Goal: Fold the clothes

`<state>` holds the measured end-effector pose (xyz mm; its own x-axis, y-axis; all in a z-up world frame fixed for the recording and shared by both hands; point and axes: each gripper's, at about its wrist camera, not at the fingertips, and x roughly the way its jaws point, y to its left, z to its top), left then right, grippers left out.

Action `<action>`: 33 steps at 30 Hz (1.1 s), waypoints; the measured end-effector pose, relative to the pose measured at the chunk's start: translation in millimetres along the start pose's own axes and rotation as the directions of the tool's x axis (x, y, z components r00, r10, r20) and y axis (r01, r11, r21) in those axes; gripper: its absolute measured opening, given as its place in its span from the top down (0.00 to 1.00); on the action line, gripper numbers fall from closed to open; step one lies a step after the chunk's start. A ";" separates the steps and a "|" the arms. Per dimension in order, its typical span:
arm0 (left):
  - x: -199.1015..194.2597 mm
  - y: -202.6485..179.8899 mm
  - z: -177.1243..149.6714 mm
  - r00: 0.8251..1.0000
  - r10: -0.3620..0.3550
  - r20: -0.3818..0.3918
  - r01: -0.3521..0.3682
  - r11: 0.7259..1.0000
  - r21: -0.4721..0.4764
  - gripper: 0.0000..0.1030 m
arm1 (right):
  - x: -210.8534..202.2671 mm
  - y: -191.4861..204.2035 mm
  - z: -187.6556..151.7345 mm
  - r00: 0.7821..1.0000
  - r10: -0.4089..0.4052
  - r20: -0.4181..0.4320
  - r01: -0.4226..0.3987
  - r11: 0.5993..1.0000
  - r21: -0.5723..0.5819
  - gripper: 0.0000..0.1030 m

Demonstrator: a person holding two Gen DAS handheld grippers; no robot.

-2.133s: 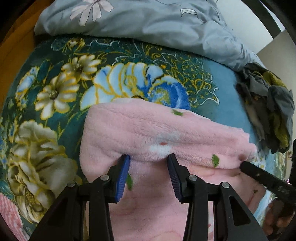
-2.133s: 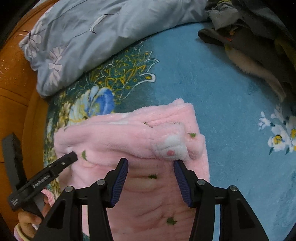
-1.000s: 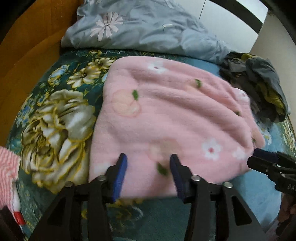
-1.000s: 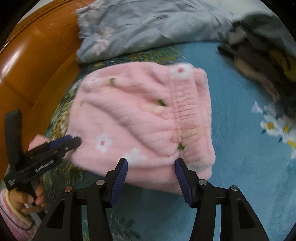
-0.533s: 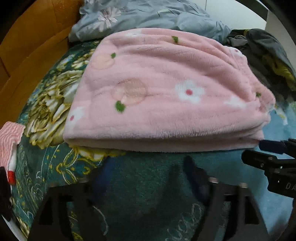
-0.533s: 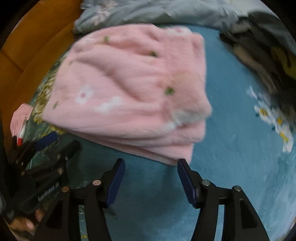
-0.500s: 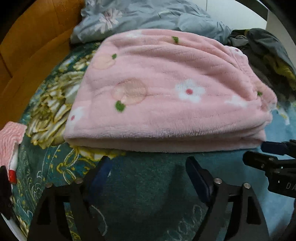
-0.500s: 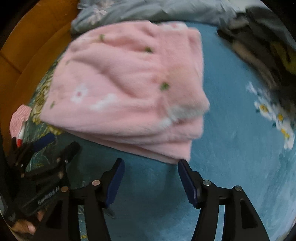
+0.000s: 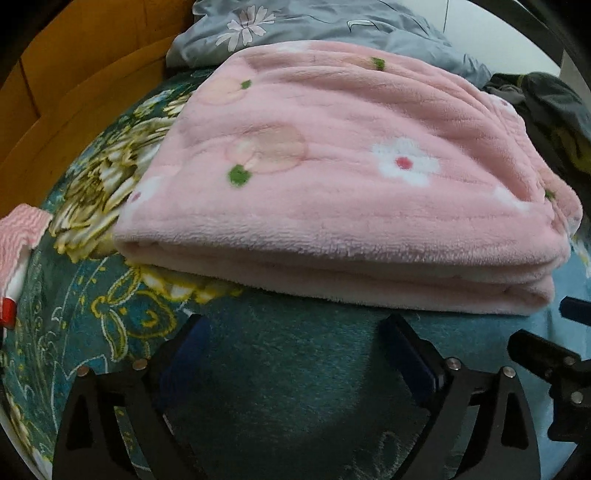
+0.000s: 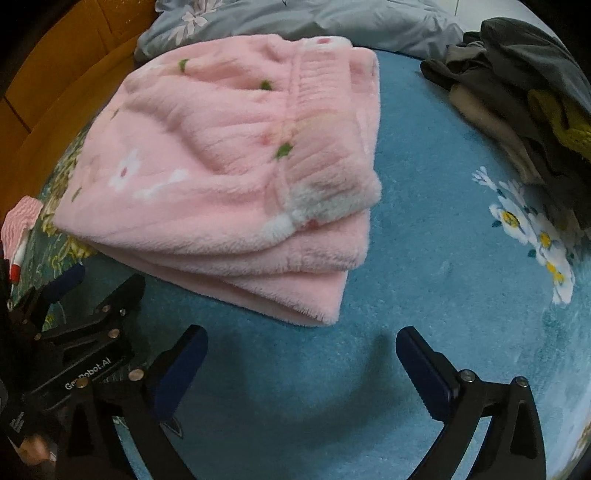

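Note:
A pink fleece garment (image 9: 343, 177) with white flowers and green dots lies folded in several layers on the blue floral blanket (image 9: 295, 387). It also shows in the right wrist view (image 10: 229, 177). My left gripper (image 9: 295, 343) is open and empty, just in front of the garment's near folded edge. My right gripper (image 10: 301, 354) is open and empty, in front of the garment's near right corner. The right gripper's tip shows at the right of the left wrist view (image 9: 546, 354), and the left gripper shows at the left of the right wrist view (image 10: 88, 321).
A grey flowered quilt (image 9: 314, 22) lies behind the garment. A heap of dark grey and yellow clothes (image 10: 524, 92) lies at the far right. A wooden bed frame (image 9: 74, 74) runs along the left. A pink striped cloth (image 9: 18, 236) sits at the left edge.
Both grippers folded the garment over, let go of it and drew back toward me. Their jaws have opened wider. The garment now lies folded in layers.

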<state>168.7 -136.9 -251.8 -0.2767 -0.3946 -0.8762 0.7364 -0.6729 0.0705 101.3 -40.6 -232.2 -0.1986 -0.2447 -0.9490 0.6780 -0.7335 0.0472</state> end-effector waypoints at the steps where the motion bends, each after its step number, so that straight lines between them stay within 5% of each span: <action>1: 0.3 0.8 0.0 1.000 0.001 -0.002 -0.001 1.000 -0.008 0.06 | -0.8 -0.4 0.7 1.000 0.000 0.002 0.000 1.000 0.000 0.00; 21: -6.0 5.0 -0.2 0.999 0.016 -0.039 -0.018 0.998 -0.055 0.05 | -22.1 -1.1 16.3 0.999 0.009 0.034 -0.009 1.000 -0.010 0.00; 33: -13.8 5.6 -3.5 0.998 0.031 -0.049 -0.034 0.998 -0.049 0.05 | -34.4 -1.6 -19.0 0.998 0.020 0.053 -0.019 1.000 -0.014 0.00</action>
<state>178.8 -133.1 -240.9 -0.2227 -0.3843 -0.8960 0.7749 -0.6274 0.0765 120.4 -18.9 -205.6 -0.2222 -0.2926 -0.9301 0.6916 -0.7197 0.0611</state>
